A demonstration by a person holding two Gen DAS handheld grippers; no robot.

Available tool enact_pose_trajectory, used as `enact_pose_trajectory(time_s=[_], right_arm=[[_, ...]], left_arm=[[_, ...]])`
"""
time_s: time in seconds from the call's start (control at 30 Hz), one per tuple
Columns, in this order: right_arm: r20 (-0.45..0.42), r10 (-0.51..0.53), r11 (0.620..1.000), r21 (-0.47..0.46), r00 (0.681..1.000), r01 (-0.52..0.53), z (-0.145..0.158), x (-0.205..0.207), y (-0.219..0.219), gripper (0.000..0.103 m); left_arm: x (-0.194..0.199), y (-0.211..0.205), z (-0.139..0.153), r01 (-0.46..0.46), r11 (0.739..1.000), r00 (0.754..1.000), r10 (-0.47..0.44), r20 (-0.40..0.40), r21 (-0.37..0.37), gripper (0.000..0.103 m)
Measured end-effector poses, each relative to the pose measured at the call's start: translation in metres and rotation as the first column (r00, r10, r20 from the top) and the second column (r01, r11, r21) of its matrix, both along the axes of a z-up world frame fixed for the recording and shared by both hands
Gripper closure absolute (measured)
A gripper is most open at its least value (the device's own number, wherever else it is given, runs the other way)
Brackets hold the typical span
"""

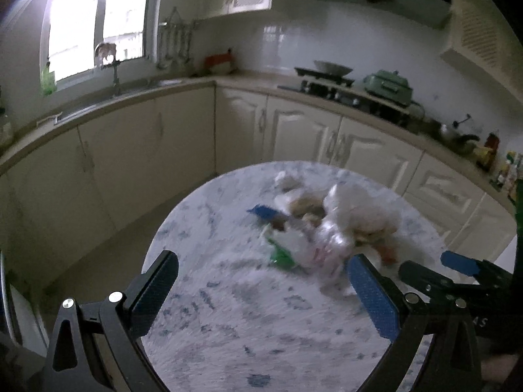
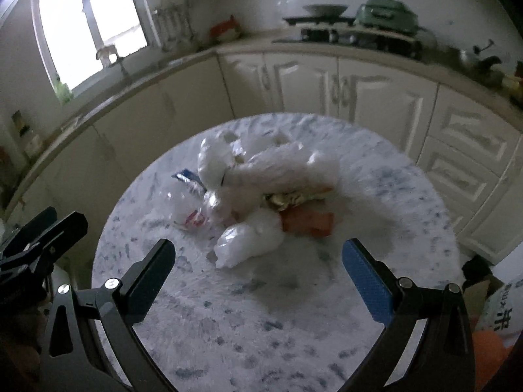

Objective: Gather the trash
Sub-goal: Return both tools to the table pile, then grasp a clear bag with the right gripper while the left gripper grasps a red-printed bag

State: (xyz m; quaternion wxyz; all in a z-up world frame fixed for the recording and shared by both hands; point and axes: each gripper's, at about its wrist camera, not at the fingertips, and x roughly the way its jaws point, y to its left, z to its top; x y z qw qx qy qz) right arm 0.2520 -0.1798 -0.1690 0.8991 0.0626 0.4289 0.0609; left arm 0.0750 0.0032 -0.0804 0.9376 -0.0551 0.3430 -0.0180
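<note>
Hovering wide, empty, both tools w/ trash pile just ahead on table.

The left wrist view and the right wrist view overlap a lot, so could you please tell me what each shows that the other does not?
Only the left wrist view shows a green scrap at the pile's near edge. Only the right wrist view shows an orange wrapper and a knotted white bag nearest the camera. Both show the round marble table, the trash pile, a blue wrapper and both grippers with jaws open, left and right.
</note>
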Motion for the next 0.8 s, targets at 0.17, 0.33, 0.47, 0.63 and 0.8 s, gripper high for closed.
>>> enact_pose_trajectory(time_s=[0.17,0.33,0.47,0.63,0.8], right_arm=[[-0.041,-0.003,1.000,0.017,0.999,0.004,-0.019,0.019,0.000,0.000],[-0.085,0.004,0.999,0.037,0.996,0.000,-0.039,0.037,-0.003,0.008],[-0.131,0.015,0.999,0.042,0.991,-0.009,-0.062,0.053,0.000,0.023],[-0.143,0.050,0.997,0.068,0.988,-0.041,-0.079,0.058,0.002,0.049],[-0.114,0.039,0.996,0.085,0.993,-0.029,-0.073,0.046,-0.021,0.054]], left_arm=[[0.040,0.004,-0.003,0.011,1.000,0.999,-0.011,-0.044,0.003,0.001],[0.061,0.010,-0.021,0.016,1.000,0.996,-0.016,-0.084,0.001,0.001],[0.080,0.010,-0.037,0.018,1.000,0.994,-0.017,-0.104,0.009,0.001],[0.095,-0.003,-0.046,0.042,0.999,0.993,-0.039,-0.110,0.029,0.001],[0.113,-0.024,-0.059,0.087,0.996,0.990,-0.083,-0.115,0.035,0.001]])
